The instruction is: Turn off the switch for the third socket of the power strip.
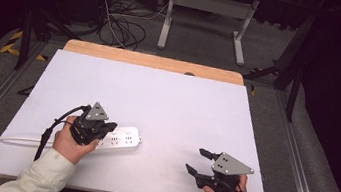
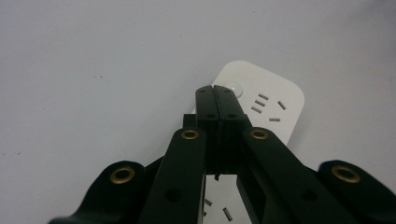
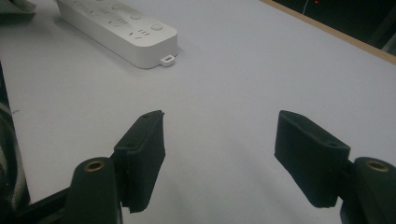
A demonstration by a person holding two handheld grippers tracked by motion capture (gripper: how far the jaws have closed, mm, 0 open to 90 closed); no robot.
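Nearest the viewer, the right gripper (image 1: 199, 161) rests low on the bench (image 1: 168, 100) with its jaws spread wide and nothing between them, apparently idling while the other hand works. Farther off, the left gripper (image 1: 103, 128) hangs over the white power strip (image 1: 122, 138) with its jaws clenched flat together, holding nothing; their joined tip sits right by the strip's round button (image 2: 235, 87), likely so they can act as one blunt finger to press it.
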